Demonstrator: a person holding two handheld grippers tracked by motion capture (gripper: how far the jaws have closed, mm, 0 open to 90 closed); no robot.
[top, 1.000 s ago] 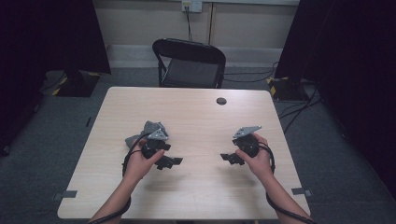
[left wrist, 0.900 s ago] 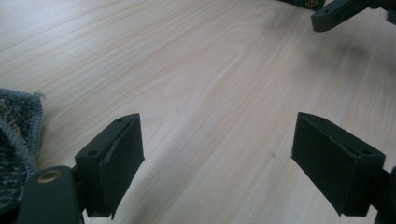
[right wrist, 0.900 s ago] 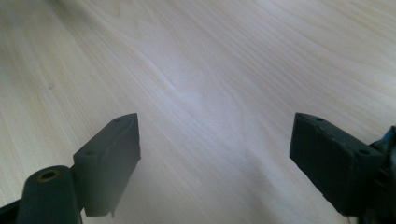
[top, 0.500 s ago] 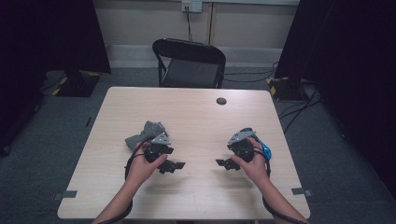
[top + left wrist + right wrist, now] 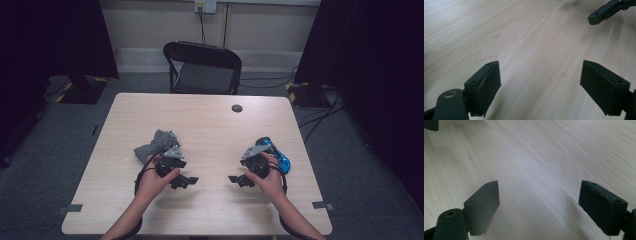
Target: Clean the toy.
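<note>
The crumpled grey cloth (image 5: pixel 154 143) lies on the pale wooden desk (image 5: pixel 210 125) just behind the left tool (image 5: pixel 184 181); the glossy blue plastic object (image 5: pixel 276 155), perhaps a toy, lies just beside the right tool (image 5: pixel 239 180); both tools stand with jaws spread, holding nothing. The cloth looks soft and light, best pinched at a raised fold; the blue object looks hard and slippery, best gripped across its narrow middle; no writing is legible.

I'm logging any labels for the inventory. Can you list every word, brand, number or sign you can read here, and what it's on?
None: no readable text in these views.
Glossy blue object beside the right gripper: no print legible.
Crumpled grey cloth, pale wooden table, black folding chair: unmarked.
</note>
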